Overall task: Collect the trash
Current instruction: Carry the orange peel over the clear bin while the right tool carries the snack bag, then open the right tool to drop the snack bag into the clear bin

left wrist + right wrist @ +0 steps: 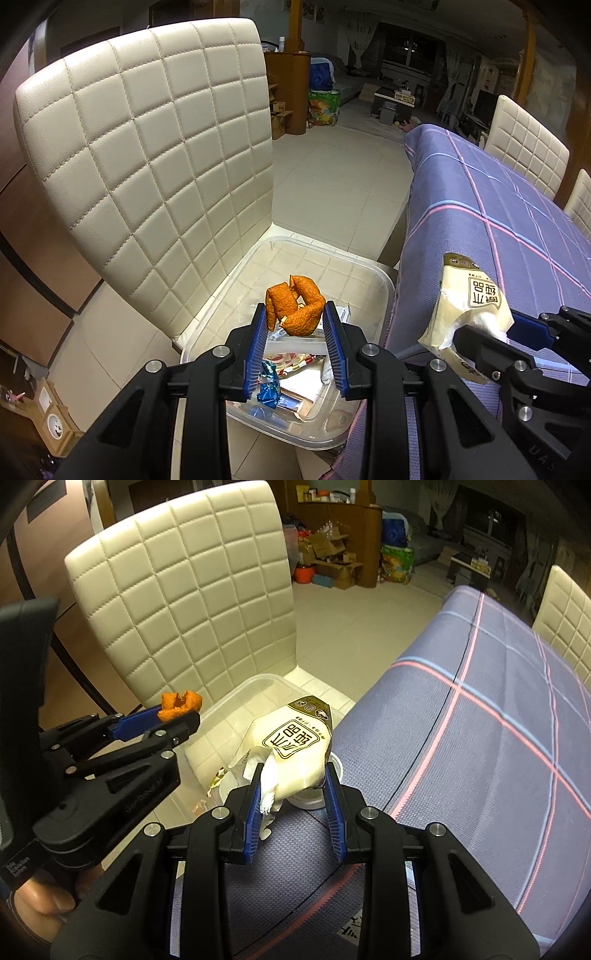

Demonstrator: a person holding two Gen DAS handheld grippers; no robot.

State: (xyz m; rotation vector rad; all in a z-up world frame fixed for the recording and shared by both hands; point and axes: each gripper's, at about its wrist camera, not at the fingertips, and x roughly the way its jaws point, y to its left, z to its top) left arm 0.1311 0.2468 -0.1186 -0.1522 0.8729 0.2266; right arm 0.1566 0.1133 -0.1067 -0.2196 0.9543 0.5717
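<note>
My left gripper point(295, 314) is shut on a curled orange peel point(294, 309) and holds it above a clear plastic bin point(380, 280) that stands on a cream chair seat. The bin holds several wrappers, among them a blue foil one point(269, 386). My right gripper point(293, 775) is shut on a cream snack bag point(295, 747) with a dark label, over the table edge beside the bin point(258, 683). The right gripper with the bag point(469, 306) also shows in the left wrist view, and the left gripper with the peel point(181, 705) in the right wrist view.
A cream quilted chair back point(147, 166) rises behind the bin. A table with a purple checked cloth point(498, 221) lies to the right, with more cream chairs point(524, 147) beyond it. A white cup-like object point(314, 797) sits under the bag. Tiled floor point(332, 177) lies beyond.
</note>
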